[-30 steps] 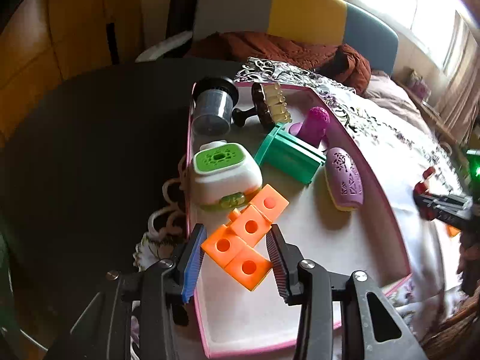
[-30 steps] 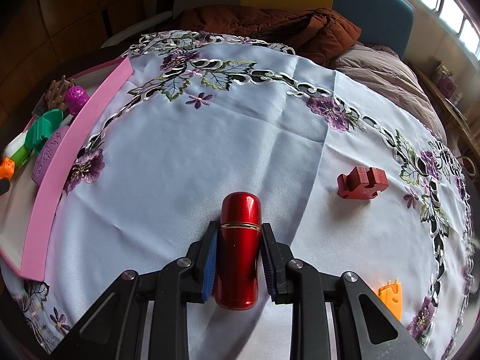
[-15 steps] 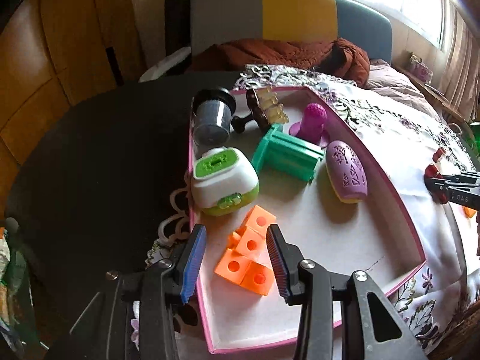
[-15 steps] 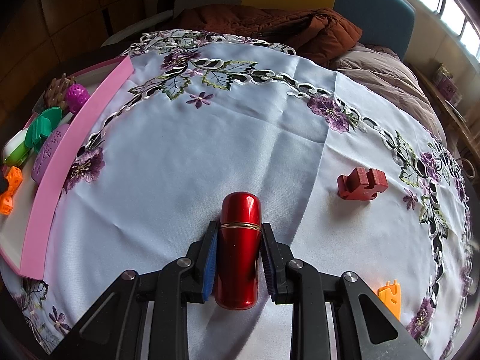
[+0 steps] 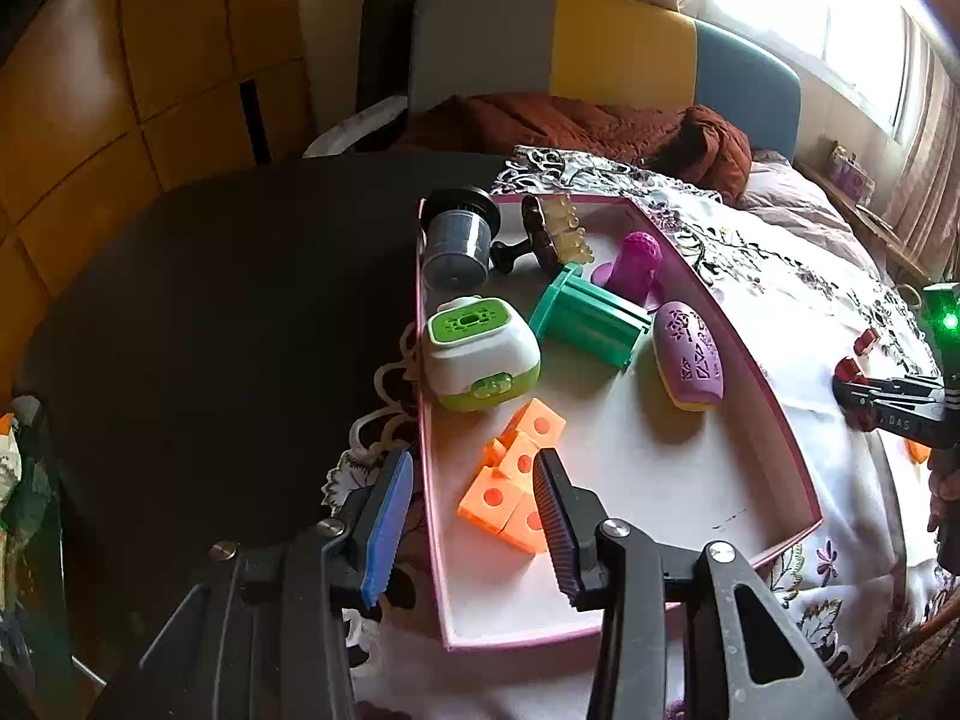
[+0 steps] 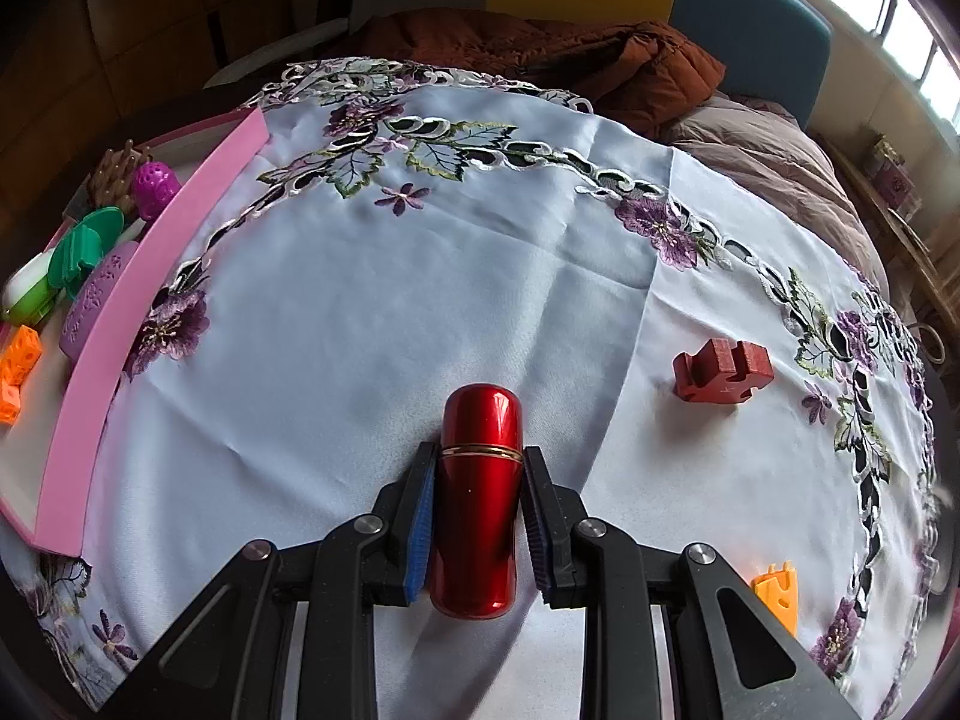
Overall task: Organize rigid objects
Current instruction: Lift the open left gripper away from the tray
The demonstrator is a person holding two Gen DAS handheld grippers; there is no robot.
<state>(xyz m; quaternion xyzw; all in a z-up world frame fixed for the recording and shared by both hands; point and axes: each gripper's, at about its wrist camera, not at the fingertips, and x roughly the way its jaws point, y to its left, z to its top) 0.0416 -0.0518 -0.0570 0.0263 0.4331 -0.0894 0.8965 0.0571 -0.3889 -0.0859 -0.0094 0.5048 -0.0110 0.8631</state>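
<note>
- Left tongs (image 5: 474, 516): spread apart, empty, straddling the near left wall of the pink tray (image 5: 780, 420), above the orange blocks (image 5: 516, 480).
- Inside the tray: green-white case (image 5: 480, 354), teal piece (image 5: 588, 318), purple oval (image 5: 690, 354).
- Right tongs (image 6: 477, 516): clamped on the red cylinder (image 6: 480, 480), right of the tray, over the embroidered cloth (image 6: 420, 300).
- Farther right of the tray: red block (image 6: 720, 372), on the cloth.
</note>
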